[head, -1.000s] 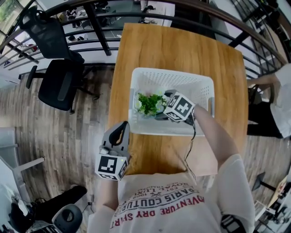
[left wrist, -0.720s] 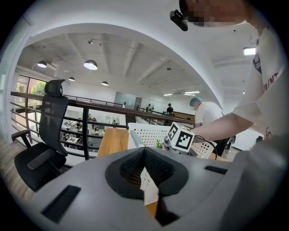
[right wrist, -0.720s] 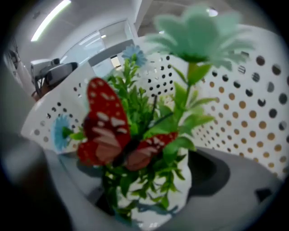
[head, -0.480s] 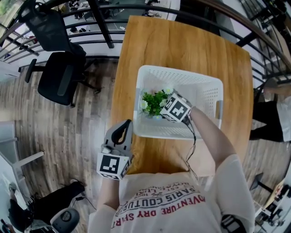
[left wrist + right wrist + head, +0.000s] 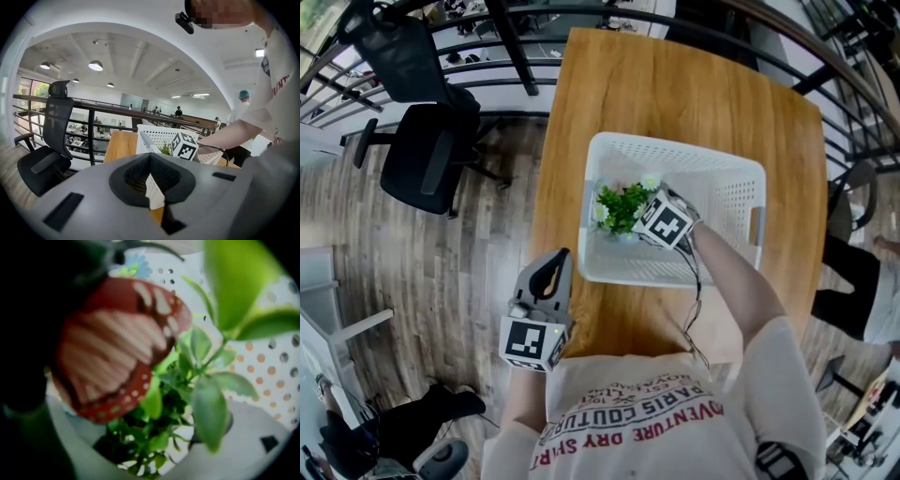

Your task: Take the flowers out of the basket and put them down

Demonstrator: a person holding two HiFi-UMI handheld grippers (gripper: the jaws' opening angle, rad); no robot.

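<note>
The white perforated basket (image 5: 677, 156) stands on the wooden table (image 5: 675, 84). Inside its left half is a bunch of flowers (image 5: 621, 203) with green leaves and small pale blooms. My right gripper (image 5: 641, 217) reaches into the basket and is shut on the stems; its marker cube sits just right of the leaves. In the right gripper view the flowers (image 5: 174, 380) fill the frame, with a red white-striped petal (image 5: 117, 348) close up and the stems running down between the right gripper's (image 5: 154, 460) grey jaws. My left gripper (image 5: 551, 266) hangs shut and holds nothing, off the table's near-left edge; in its own view the left gripper (image 5: 152, 187) faces the basket (image 5: 154, 136).
A black office chair (image 5: 417, 159) stands on the wood floor left of the table. A dark metal railing (image 5: 516, 56) curves round the far side. Another person (image 5: 862, 281) is at the right edge. Bare tabletop lies beyond and to the left of the basket.
My right gripper has shifted a little leftwards in the basket with the flowers in it. The left gripper has stayed where it was.
</note>
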